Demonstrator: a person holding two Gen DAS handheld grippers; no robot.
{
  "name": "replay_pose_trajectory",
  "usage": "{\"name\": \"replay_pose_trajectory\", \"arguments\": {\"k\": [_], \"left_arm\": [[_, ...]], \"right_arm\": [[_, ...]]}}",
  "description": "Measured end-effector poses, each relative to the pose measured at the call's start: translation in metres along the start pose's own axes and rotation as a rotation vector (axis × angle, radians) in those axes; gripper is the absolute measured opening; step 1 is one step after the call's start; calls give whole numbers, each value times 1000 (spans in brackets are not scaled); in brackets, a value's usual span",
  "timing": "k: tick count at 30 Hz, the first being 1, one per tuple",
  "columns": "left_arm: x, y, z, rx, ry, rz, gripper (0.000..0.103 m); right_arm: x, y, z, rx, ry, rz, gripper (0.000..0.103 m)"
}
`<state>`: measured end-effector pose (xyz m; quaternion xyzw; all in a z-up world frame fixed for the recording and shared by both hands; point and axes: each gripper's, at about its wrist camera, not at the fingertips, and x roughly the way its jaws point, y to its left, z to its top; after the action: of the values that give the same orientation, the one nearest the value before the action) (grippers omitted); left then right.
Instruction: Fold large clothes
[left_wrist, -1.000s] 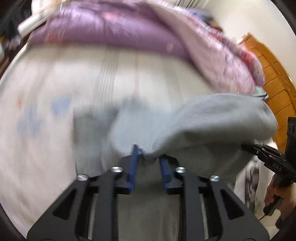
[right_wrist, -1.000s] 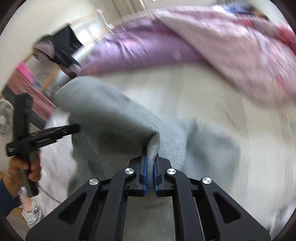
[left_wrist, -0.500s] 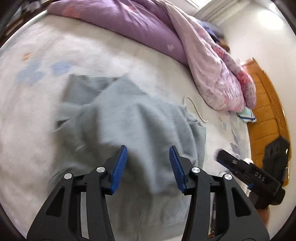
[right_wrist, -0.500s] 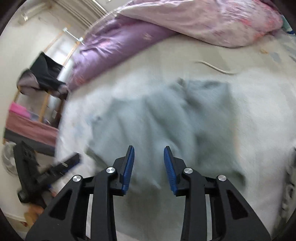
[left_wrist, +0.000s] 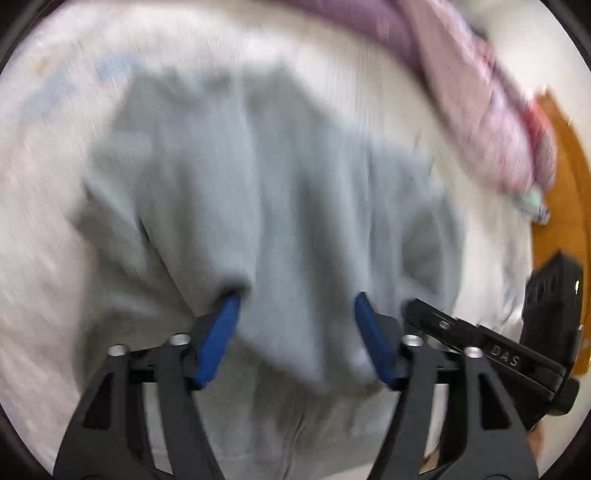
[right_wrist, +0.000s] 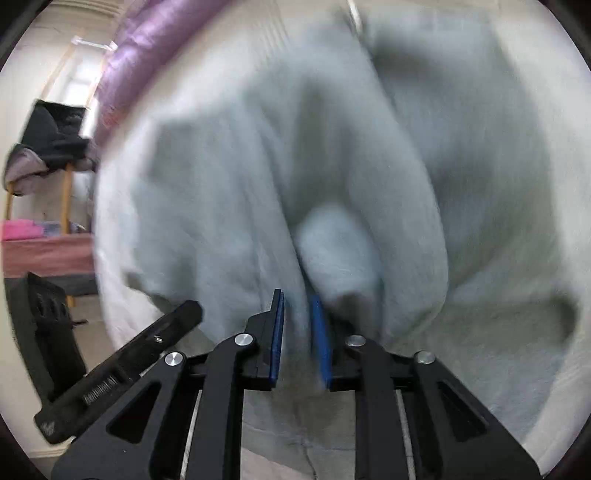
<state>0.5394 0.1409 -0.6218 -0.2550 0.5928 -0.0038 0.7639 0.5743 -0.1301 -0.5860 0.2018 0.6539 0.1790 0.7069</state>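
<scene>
Mostly blurred, the left wrist view showed the grey garment (left_wrist: 266, 192) spread in loose folds over the pale bed sheet (left_wrist: 48, 229). The left gripper (left_wrist: 295, 317) stood over the garment's near edge with its blue pads (left_wrist: 216, 343) wide apart and nothing between them but cloth lying below; it was released. Beyond the garment's far edge lay a purple and pink quilt (left_wrist: 480, 99), and to the garment's right a wooden bed frame (left_wrist: 565, 206) showed. The other gripper's black body (left_wrist: 491, 350) reached in at the garment's right near corner.

From the right wrist view, the grey garment (right_wrist: 229, 192) filled most of the frame, bunched into thick ridges. The right gripper (right_wrist: 297, 325) had its blue pads (right_wrist: 277, 339) drawn close, with a narrow gap in which grey cloth appeared; blur hid whether they actually pinched it. Left of the garment, a dark heap of clothes (right_wrist: 51, 136) rested on a wooden rack.
</scene>
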Motion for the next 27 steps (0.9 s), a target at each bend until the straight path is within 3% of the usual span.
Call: {"name": "replay_pose_trajectory", "arguments": {"k": [2,5,7,11,13,18,19,21,22,23,25,27], "left_arm": [[-13,0,26,-40,-60,-4,79],[-12,-2,73,-106,-103,-8,82],[7,0,111,-152,-87,64,85],[61,9,158,-214,48,102,85],[79,12,167,-199,98,161,85],[105,0,186,-134,126,204,84],[114,-3,188,-110,140,229,76],[120,-8,187,-59,137,297,64],[119,-12,187,-40,121,298,50],[115,-17,184,-12,107,278,30],[109,-25,177,-12,79,254,21],[85,-28,165,-14,29,203,19]], "right_arm": [[-18,3,23,1,-74,-27,44],[-30,-7,69,76,-146,-37,57],[-20,-17,100,143,-148,-56,60],[21,-40,141,262,-68,-54,61],[40,-46,156,284,-21,-92,61],[65,-61,173,336,5,-79,63],[64,-60,174,327,-2,-79,61],[62,-54,174,266,-22,-93,44],[65,-48,174,249,-26,-68,31],[63,-47,171,236,-28,-52,26],[52,-48,165,216,-63,-7,20],[29,-46,153,188,-103,35,18]]}}
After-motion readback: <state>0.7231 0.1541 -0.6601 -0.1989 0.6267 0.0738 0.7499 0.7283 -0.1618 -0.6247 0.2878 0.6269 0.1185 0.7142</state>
